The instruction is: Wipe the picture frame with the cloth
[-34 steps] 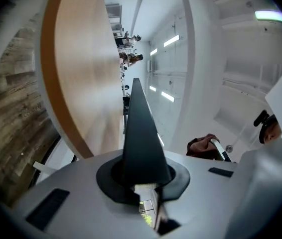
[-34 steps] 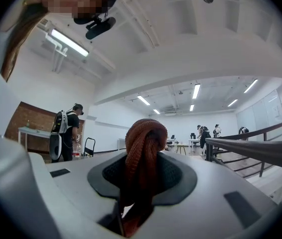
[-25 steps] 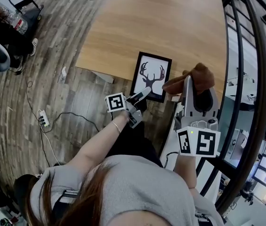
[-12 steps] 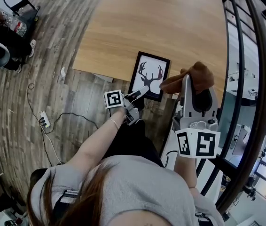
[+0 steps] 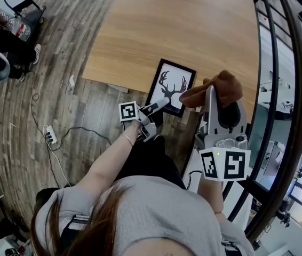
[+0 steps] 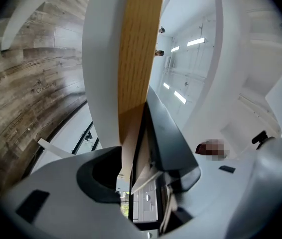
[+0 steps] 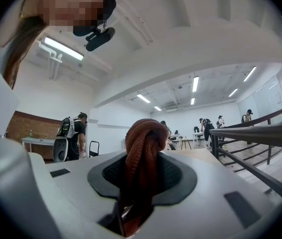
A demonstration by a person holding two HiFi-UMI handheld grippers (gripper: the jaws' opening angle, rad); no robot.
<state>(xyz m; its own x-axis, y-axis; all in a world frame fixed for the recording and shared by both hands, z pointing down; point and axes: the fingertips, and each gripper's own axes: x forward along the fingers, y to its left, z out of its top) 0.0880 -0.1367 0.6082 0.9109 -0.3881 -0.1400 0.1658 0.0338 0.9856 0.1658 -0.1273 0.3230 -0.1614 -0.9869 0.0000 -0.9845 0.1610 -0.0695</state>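
Nearly level, left gripper has just been opening around the black picture frame; right gripper clenches ribbed brown cloth.

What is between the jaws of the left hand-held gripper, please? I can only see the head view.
Observer: The picture frame's black edge stands between them. The left hand-held gripper's jaws have just been opening and do not clamp it.
Operator: Thank you. Is the right hand-held gripper holding anything firmly?
Observer: Yes, its jaws are closed on the brown cloth, which bunches in a loop above them.
Operator: Is anyone ahead of that gripper?
Observer: Several people stand far off across the room, none close.
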